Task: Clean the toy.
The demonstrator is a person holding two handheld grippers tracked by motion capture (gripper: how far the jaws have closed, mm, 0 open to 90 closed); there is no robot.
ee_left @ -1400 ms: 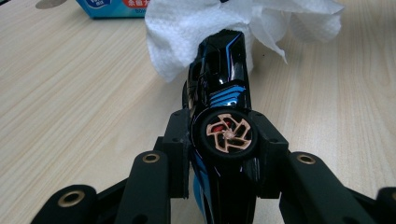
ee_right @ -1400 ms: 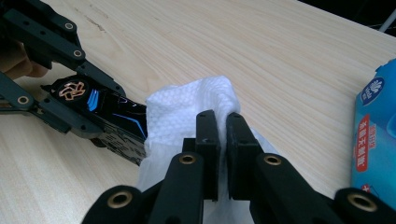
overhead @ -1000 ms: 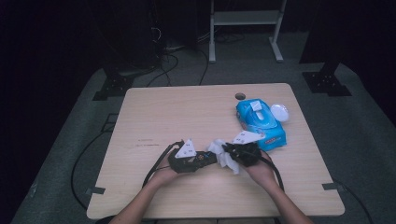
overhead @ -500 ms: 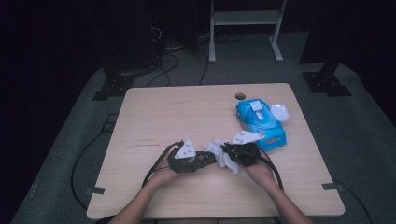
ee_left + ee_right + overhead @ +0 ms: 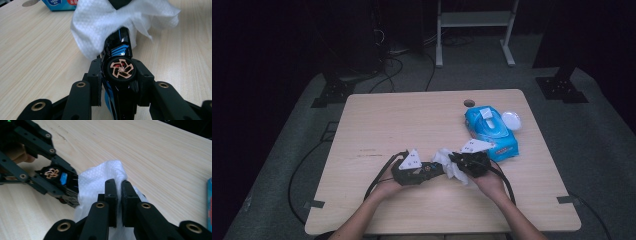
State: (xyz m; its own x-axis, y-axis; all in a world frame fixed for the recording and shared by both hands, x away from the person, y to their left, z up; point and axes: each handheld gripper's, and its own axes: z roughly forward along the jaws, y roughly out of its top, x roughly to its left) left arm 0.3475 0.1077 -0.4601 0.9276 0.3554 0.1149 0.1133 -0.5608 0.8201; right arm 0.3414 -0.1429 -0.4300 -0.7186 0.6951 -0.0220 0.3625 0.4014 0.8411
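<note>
Left gripper view: left gripper (image 5: 120,75) clamps a toy car (image 5: 120,53) steady near the table's near edge, so the right gripper (image 5: 119,185), pinching a wipe (image 5: 100,180), can rub it.

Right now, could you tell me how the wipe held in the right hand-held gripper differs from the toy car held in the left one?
The wipe is white, soft and crumpled; the toy car is black, glossy and rigid, with blue stripes and a copper-coloured wheel. The wipe drapes over one end of the toy car, while the toy car sticks out from under it. The right hand-held gripper pinches the wipe almost shut; the left hand-held gripper stands wider around the toy car. Both are held just above the table.
</note>
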